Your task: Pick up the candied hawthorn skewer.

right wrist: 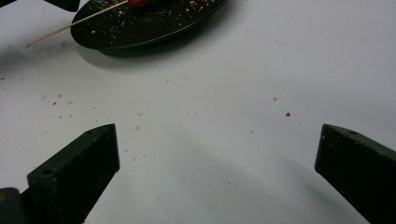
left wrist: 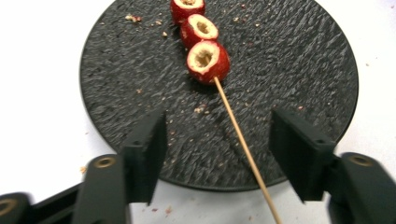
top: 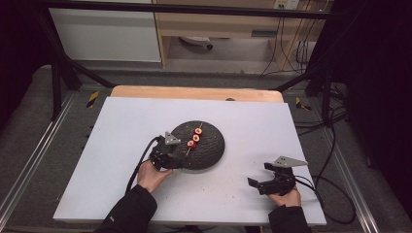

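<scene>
Both fingers (left wrist: 144,154) of the left gripper (left wrist: 219,154) stand spread, the skewer (left wrist: 243,144) lying untouched between them, nearer the right one.

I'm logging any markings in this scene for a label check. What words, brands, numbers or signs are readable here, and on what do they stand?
None can be read: the black plate, the skewer with its three red fruits, the white table top and both grippers bear no legible text. The yellow-and-black markers on the floor frame are stripes, not words.

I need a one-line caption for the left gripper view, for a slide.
Left gripper, jaws apart, straddling the wooden skewer of three red fruits on a black plate.
</scene>
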A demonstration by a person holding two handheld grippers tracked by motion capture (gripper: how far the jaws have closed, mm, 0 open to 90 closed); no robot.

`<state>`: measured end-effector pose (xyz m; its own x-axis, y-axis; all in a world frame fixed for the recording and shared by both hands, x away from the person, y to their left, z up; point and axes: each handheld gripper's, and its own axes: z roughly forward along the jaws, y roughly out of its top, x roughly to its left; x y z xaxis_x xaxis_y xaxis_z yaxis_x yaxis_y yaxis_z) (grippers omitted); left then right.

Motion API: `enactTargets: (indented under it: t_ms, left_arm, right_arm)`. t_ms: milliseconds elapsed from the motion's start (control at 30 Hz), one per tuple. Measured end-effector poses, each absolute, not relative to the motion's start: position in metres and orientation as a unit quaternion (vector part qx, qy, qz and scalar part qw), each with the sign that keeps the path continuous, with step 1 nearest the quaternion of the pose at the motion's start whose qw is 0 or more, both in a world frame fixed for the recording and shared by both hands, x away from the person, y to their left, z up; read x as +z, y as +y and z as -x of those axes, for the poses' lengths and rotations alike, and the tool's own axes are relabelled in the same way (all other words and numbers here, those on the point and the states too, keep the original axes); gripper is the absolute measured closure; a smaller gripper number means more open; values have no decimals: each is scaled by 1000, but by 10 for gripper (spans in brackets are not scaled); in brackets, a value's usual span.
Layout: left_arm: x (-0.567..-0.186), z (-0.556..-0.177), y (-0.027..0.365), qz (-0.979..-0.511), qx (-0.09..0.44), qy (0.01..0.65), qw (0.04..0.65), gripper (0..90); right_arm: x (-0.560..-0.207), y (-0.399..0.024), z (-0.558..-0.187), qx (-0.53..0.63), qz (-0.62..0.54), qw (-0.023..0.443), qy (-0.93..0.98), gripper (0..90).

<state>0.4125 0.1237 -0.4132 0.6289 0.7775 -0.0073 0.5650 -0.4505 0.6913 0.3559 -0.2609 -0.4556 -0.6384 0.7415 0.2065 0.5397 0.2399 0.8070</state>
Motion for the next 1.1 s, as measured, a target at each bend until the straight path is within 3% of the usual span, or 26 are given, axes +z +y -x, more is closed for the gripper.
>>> enactTargets:
  t_ms: [567, 1100]
  left_arm:
    - [-422, -421, 102, -844, 138, 422, 302, 725]
    - [-424, -421, 95, -841, 146, 440, 279, 870]
  right_arm:
    - [-455, -261, -356, 461, -409, 109, 780, 9]
    - [-455, -261, -356, 461, -409, 108, 780, 10]
